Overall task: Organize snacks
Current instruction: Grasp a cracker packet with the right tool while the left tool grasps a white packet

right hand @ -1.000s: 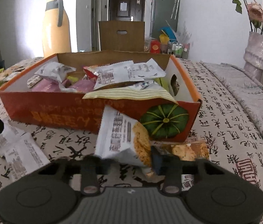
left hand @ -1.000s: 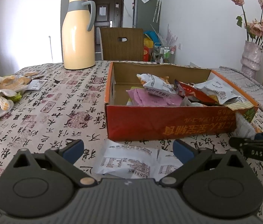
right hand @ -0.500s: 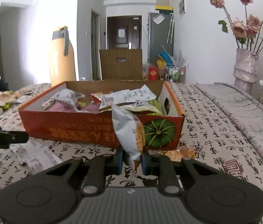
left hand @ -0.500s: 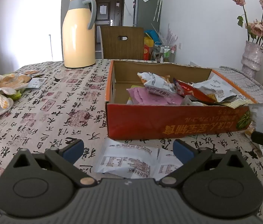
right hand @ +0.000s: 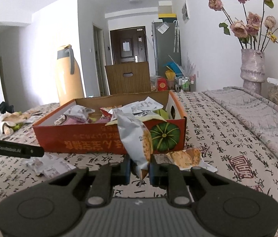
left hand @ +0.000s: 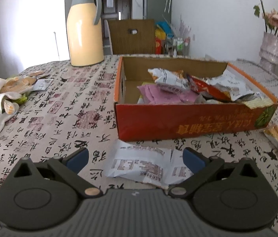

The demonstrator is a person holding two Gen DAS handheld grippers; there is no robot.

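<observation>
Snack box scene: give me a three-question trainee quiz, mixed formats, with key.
1. True or false: the right gripper is shut on a snack packet.
2. The white packets in front of the left gripper lie: A) inside the orange box B) on the tablecloth C) under the yellow thermos.
3. Fill in: the left gripper is ____.

Key: 1 true; 2 B; 3 open.
</observation>
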